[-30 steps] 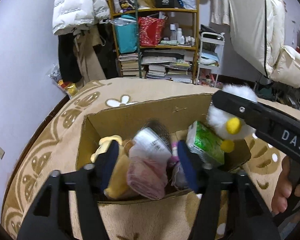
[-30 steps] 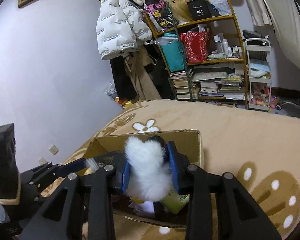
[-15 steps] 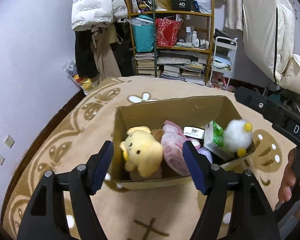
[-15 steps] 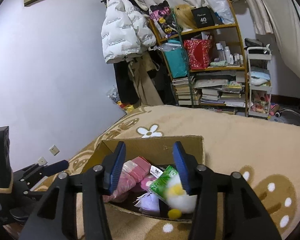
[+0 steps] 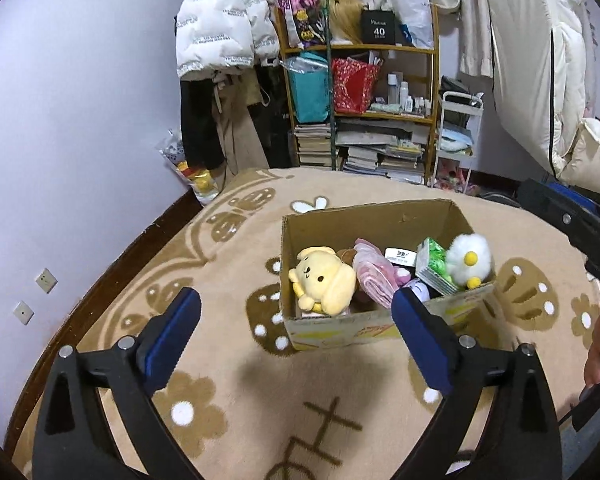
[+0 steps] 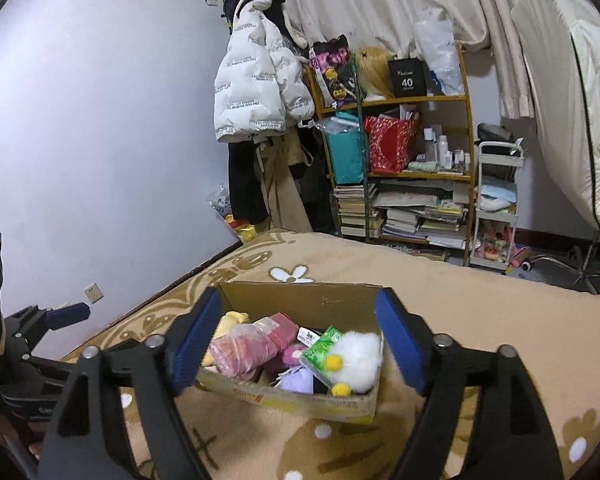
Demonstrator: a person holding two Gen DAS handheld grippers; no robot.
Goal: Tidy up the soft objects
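Observation:
An open cardboard box [image 5: 364, 216] stands on the beige patterned blanket [image 5: 228, 264]. In it lie a yellow plush dog [image 5: 324, 280], a pink bagged bundle [image 5: 374, 278], a green tissue pack [image 5: 434, 266] and a white fluffy chick toy [image 5: 469, 258]. My left gripper [image 5: 296, 340] is open and empty, above the blanket in front of the box. My right gripper [image 6: 298, 344] is open and empty, raised over the box [image 6: 300, 300]; the chick [image 6: 358, 358], the pink bundle [image 6: 240, 350] and the tissue pack [image 6: 320, 346] show between its fingers.
A bookshelf [image 5: 360, 120] with books, bags and bottles stands at the back beside a white puffer jacket [image 5: 224, 32]. A white trolley [image 5: 458, 140] is to its right. The wall [image 5: 60, 120] runs along the left. The right gripper's body [image 5: 572, 228] shows at the right edge.
My right gripper let go of the white chick into the box and pulled back. My left gripper opened wide and drew back from the box. Both rose away.

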